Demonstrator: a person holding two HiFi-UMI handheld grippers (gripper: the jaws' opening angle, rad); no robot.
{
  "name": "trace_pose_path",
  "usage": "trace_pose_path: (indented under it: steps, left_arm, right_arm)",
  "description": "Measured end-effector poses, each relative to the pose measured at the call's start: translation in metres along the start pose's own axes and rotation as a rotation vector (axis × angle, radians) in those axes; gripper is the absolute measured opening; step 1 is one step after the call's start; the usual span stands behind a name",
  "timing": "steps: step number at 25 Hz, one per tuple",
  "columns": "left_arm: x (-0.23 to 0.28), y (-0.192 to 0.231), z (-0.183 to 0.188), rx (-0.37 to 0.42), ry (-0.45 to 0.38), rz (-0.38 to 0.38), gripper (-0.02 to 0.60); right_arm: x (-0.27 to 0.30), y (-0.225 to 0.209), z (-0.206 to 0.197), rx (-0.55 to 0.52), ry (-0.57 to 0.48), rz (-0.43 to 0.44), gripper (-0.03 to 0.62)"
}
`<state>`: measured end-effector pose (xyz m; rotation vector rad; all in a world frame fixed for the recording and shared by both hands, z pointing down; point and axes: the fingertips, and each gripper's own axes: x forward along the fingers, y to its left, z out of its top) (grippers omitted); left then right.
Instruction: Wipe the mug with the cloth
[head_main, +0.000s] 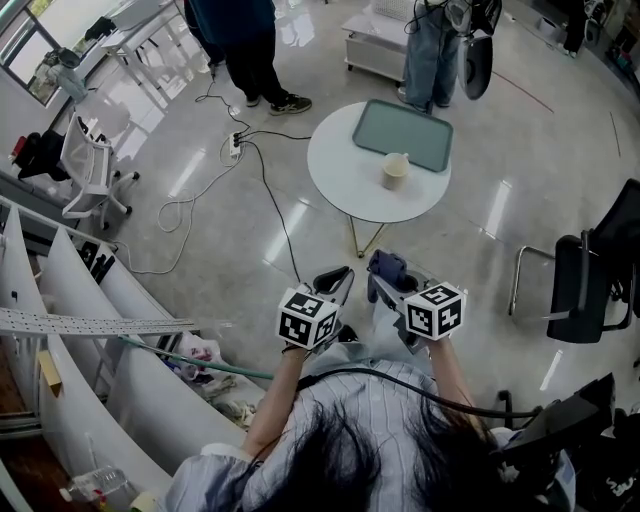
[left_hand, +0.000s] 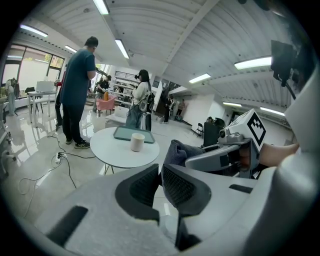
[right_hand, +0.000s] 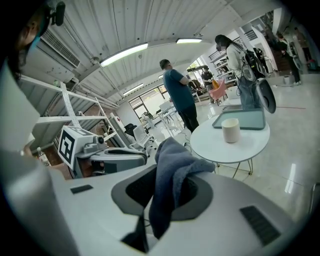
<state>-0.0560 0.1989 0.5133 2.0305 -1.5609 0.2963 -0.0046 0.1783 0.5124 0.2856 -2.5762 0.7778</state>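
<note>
A cream mug stands on a round white table, next to a green tray. Both grippers are held in the air well short of the table, side by side over the floor. My right gripper is shut on a dark blue-grey cloth, which drapes out between its jaws. My left gripper is shut with nothing in it, its pads nearly touching. The left gripper view shows the mug ahead and the cloth to the right. The right gripper view has the mug ahead at right.
Two people stand beyond the table. Cables and a power strip lie on the floor left of the table. A black chair stands at right and a white office chair at left. Curved white shelving runs along the near left.
</note>
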Motion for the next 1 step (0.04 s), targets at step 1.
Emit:
trace_pose_path:
  steps: [1]
  left_arm:
    - [0.0005,0.0016,0.0000,0.000,0.002,0.002,0.043]
  right_arm:
    - [0.0010,-0.0004,0.0006,0.002,0.000,0.001,0.080]
